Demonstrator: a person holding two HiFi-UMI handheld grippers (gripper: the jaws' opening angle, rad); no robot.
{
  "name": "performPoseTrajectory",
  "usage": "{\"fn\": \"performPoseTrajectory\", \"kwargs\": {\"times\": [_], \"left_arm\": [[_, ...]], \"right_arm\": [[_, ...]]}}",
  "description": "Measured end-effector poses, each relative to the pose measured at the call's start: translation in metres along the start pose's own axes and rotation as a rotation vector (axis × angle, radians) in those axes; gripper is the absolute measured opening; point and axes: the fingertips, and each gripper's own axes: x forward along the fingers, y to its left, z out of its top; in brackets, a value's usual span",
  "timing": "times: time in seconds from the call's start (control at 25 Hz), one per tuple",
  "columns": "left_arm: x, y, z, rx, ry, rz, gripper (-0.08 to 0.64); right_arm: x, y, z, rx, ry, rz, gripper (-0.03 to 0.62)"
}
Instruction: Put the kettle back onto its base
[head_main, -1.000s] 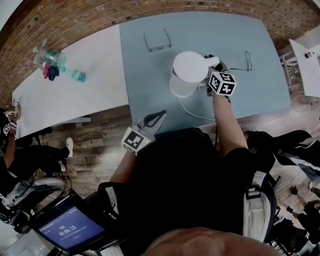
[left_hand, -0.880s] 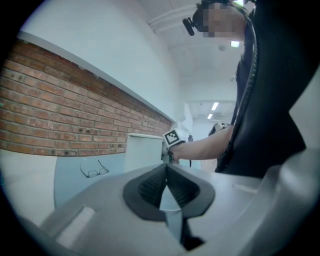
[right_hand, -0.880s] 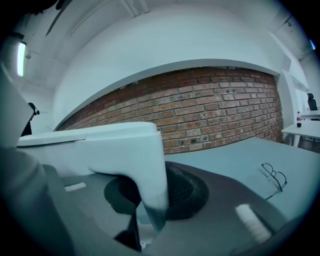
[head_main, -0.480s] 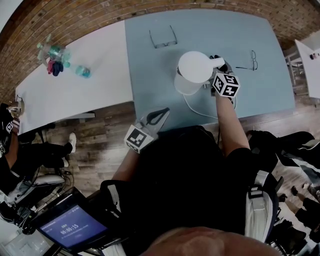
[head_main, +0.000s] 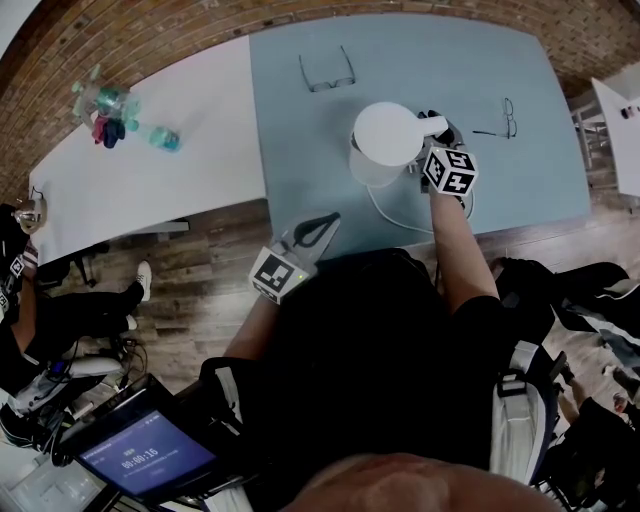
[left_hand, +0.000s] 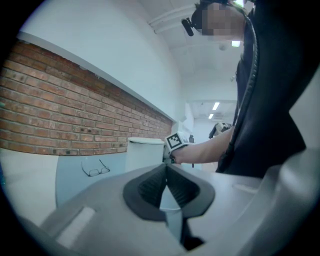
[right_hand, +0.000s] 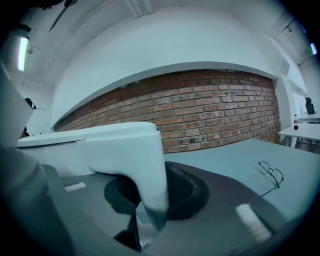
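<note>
Kettle (head_main: 388, 140) is seen at centre of table (head_main: 300, 170), its handle (right_hand: 145, 165) clenched by R tongs (head_main: 428, 132). L tongs (head_main: 326, 222) are pressed shut, empty, at kettle's 7. Specs (head_main: 327, 75) are laid at 11, 2nd specs (head_main: 505, 118) at 3, cord (head_main: 400, 215) at 6.

Head view overhead; gripper views level, sharing kettle (head_main: 388, 135).

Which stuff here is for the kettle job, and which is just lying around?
For the job:
- kettle
- right tongs, shut on its handle
- cord

Just lying about:
- left glasses
- right glasses
- bottles
- screen
- left tongs, shut and empty
</note>
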Motion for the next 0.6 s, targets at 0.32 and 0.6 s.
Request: {"fn": "performPoseTrajectory", "kwargs": {"times": [0.32,0.6], "left_arm": [[-0.0012,-0.0008,-0.0015,-0.009,0.003,0.004,0.002],[-0.0003,-0.0021,-0.0010,-0.005,0.000,-0.004,0.002]], "right_arm": [[-0.0040,-0.0022,0.0019,-0.003,-0.015,-0.014,0.087],[-0.0076,0.0007,0.0012,-0.038,-0.023,-0.014,0.086]]}}
